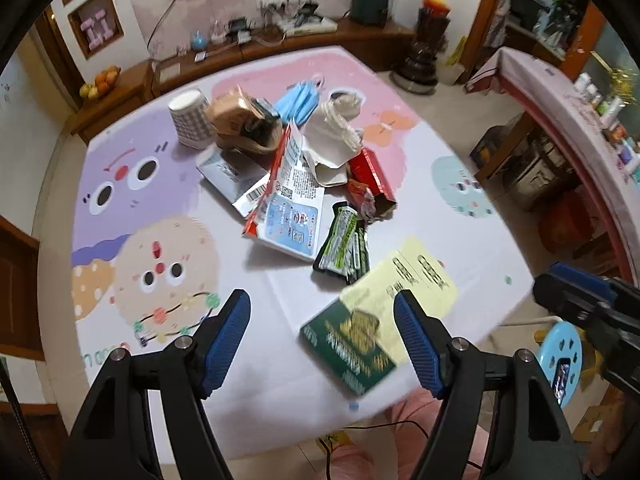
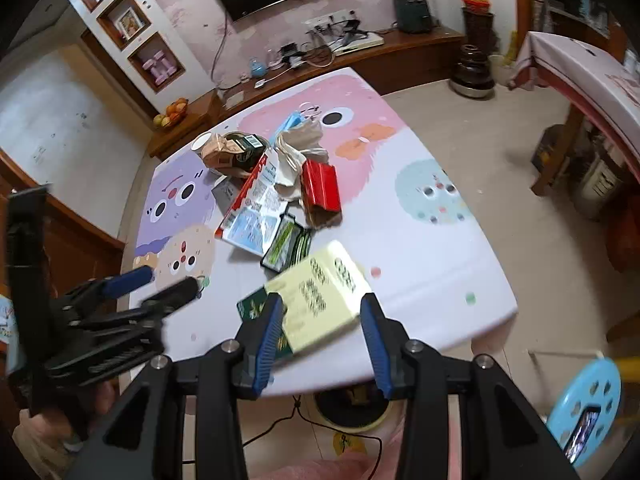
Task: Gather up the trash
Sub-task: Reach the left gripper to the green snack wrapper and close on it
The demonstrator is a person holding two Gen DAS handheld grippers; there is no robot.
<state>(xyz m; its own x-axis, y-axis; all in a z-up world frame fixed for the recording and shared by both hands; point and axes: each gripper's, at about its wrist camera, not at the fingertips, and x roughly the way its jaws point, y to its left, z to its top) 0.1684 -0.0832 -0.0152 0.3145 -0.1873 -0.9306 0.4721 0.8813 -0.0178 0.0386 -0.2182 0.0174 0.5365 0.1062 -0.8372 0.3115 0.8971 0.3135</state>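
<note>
Trash (image 1: pixel 296 160) lies heaped mid-table (image 1: pixel 460 240): a paper cup (image 1: pixel 189 118) behind, a red box (image 1: pixel 372 174) to its right, a yellow-green packet (image 1: pixel 380 316) nearest the front edge. Left gripper (image 1: pixel 322 320) and right gripper (image 2: pixel 320 320) hover over that packet, fingers spread, holding nothing.

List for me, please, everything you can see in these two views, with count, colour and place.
table: one, pastel cartoon cloth, centre.
paper cup: one, white checked, upside down, far left of pile.
face mask: one, blue, far side of pile.
red box: one, right side of pile.
white pouch: one, red edge, pile middle.
green wrappers: a few, near side of pile.
yellow-green packet: one, nearest table edge.
stool: one, light blue, floor right.
left tool: one, blue pads, open.
right tool: one, blue pads, open.
</note>
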